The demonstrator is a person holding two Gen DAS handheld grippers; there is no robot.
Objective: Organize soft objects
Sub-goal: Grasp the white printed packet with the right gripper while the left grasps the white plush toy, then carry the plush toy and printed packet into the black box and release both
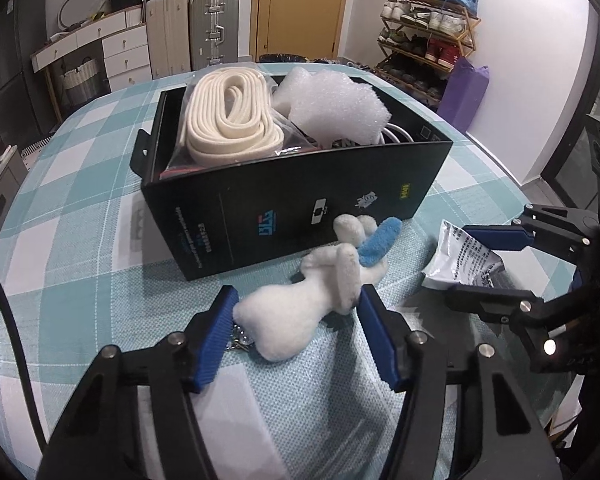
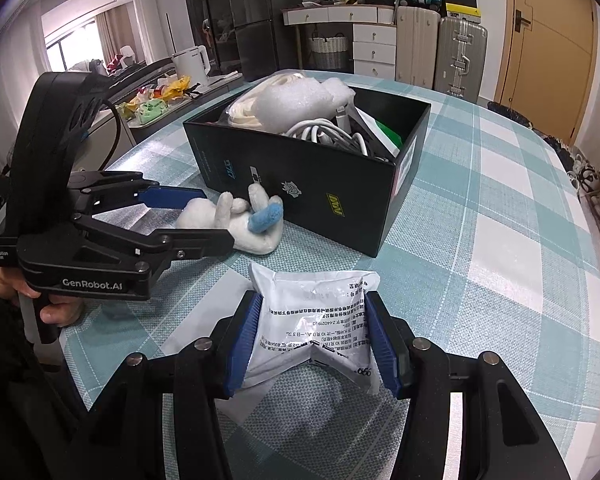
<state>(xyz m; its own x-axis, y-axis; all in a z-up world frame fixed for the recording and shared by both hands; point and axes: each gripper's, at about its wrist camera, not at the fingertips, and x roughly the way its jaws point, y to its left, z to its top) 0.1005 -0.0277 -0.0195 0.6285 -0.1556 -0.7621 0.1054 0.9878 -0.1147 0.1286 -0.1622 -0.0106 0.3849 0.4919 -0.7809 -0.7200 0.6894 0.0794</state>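
Two soft items remain outside black box (image 1: 296, 184): plush toy (image 1: 300, 300) between spread fingers of left gripper (image 1: 296, 312), white packet (image 2: 312, 320) pinched by right gripper (image 2: 312, 332). Strap, foam already boxed beyond fingertips.

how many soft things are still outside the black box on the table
2: the white plush toy between the left gripper's fingers, and the white packet between the right gripper's fingers. Others may hide behind the box.
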